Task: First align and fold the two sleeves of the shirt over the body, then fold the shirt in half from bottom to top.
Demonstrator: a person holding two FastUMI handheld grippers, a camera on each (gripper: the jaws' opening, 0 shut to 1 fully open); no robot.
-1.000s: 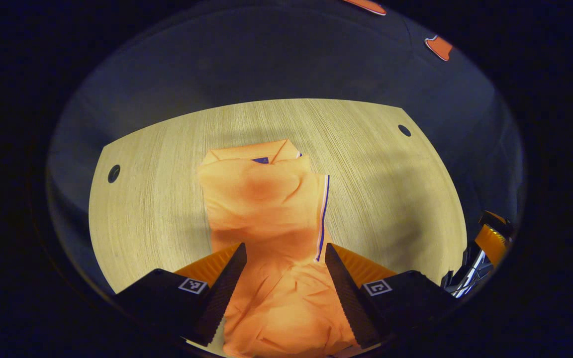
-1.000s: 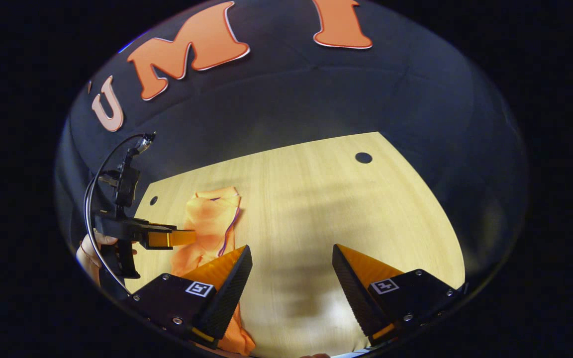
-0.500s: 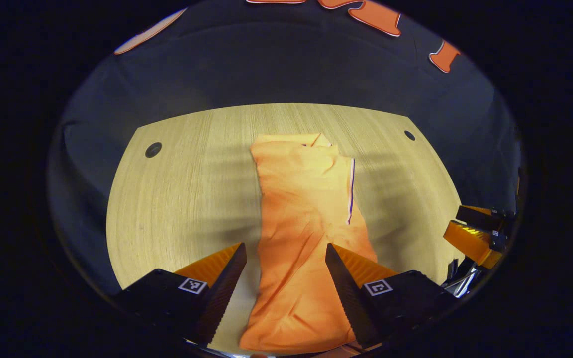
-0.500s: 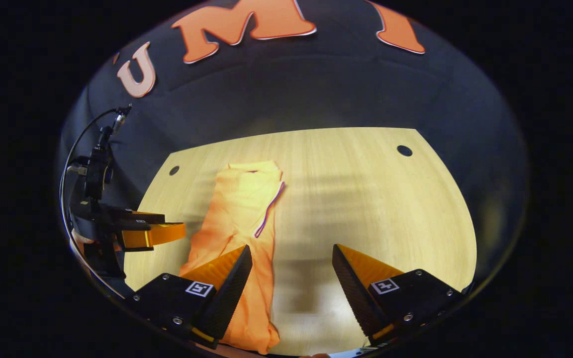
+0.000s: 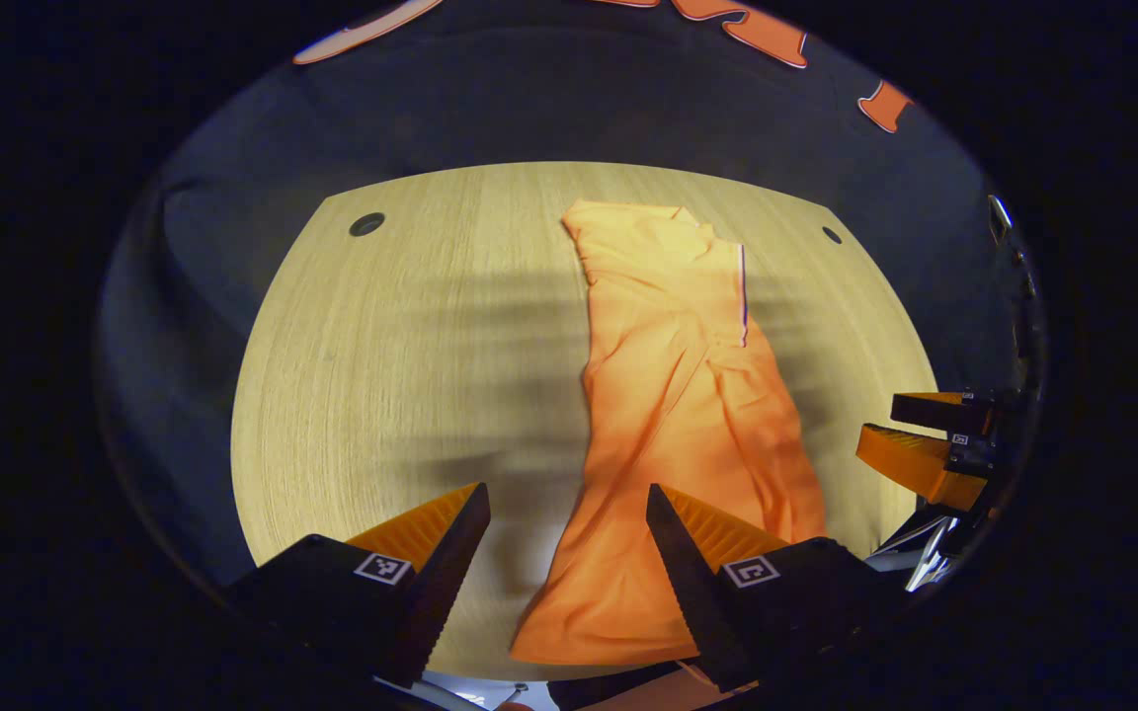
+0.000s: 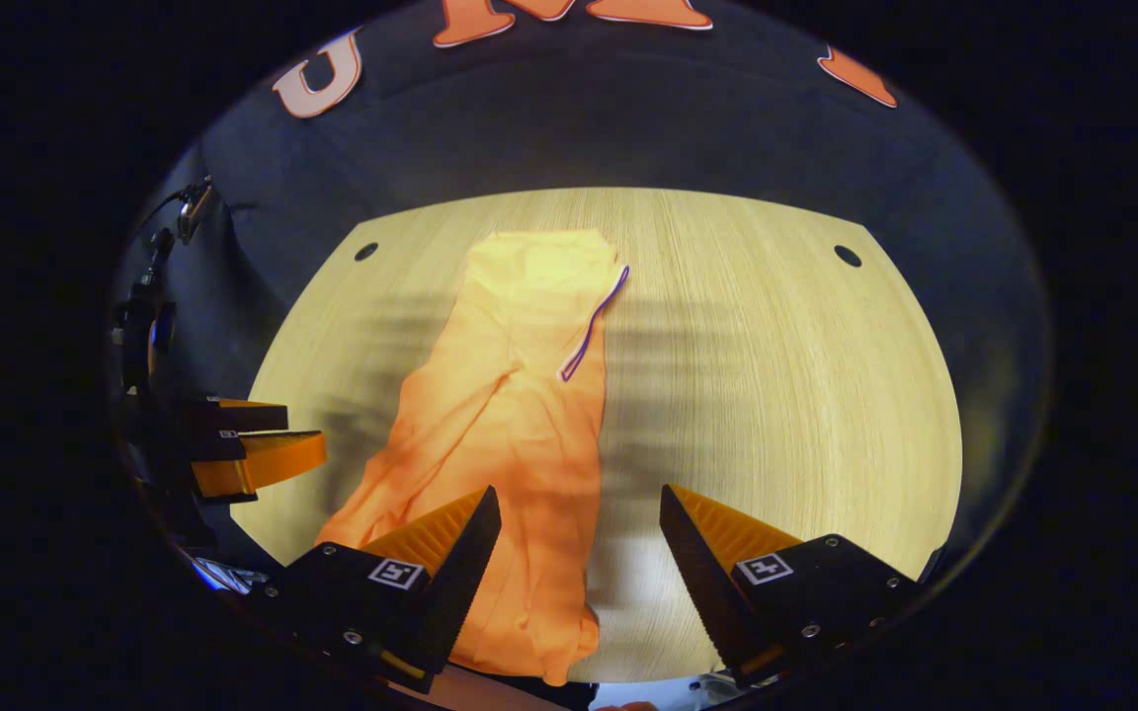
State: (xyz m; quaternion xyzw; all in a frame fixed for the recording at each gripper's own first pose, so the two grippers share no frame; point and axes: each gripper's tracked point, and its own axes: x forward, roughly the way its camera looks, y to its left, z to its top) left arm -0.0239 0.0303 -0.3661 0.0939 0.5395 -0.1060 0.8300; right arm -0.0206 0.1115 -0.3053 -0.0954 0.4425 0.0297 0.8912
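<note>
Wood table [image 5: 381, 346]: one shirt [image 5: 678, 395]; left tool [image 5: 567, 523], right tool [image 6: 579, 523] released.

The orange shirt [image 5: 673, 395] lies flat on the table [image 5: 381, 375] as a long narrow strip, both sleeves folded in over the body. It is wrinkled, its collar end at 12 o'clock and its wider hem at 6 o'clock. A thin dark-trimmed sleeve edge [image 6: 591, 326] lies along its right side, near the collar.

Bare table [image 5: 381, 346] either side of the shirt [image 5: 688, 375], unobstructed.
</note>
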